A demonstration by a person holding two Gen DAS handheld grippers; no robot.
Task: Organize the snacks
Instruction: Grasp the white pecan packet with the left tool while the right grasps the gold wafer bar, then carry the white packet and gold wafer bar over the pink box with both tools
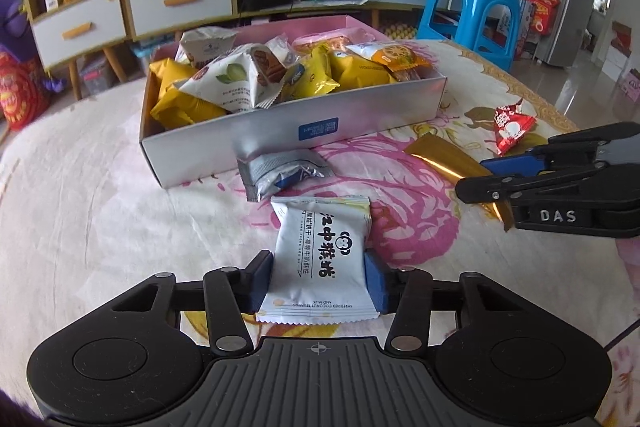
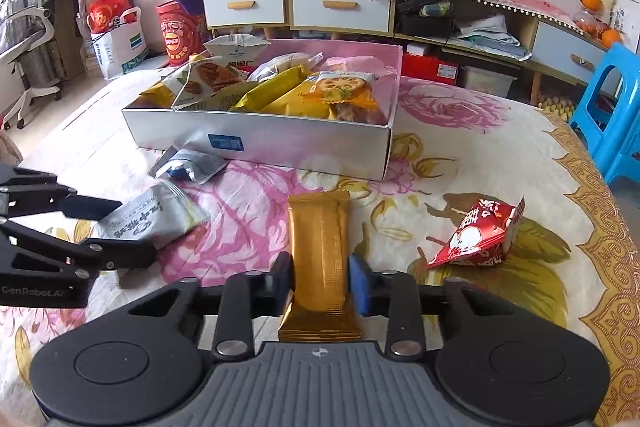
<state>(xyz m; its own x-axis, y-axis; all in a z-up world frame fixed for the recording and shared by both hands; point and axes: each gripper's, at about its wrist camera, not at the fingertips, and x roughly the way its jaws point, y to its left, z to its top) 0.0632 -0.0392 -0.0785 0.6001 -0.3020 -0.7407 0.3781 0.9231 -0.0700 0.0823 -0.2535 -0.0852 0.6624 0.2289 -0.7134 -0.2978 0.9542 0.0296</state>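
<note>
My left gripper (image 1: 319,277) is shut on a white snack packet (image 1: 322,259) with black Chinese lettering, low over the flowered cloth. My right gripper (image 2: 320,281) is shut on a gold snack bar (image 2: 320,251). Each gripper shows in the other's view: the right one (image 1: 476,179) with the gold bar (image 1: 440,163), the left one (image 2: 132,227) with the white packet (image 2: 152,217). Ahead stands a silver box (image 1: 296,131) (image 2: 256,143) full of snack packets. A silver packet (image 1: 280,173) (image 2: 188,165) lies against its front wall. A red packet (image 1: 512,127) (image 2: 476,235) lies to the right.
The table has a flowered cloth (image 1: 100,187). A blue plastic stool (image 1: 472,11) (image 2: 612,115) stands off its right side. Cabinets with drawers (image 1: 180,3) (image 2: 340,3) and shelves line the wall behind. Bags (image 2: 116,39) sit on the floor at the left.
</note>
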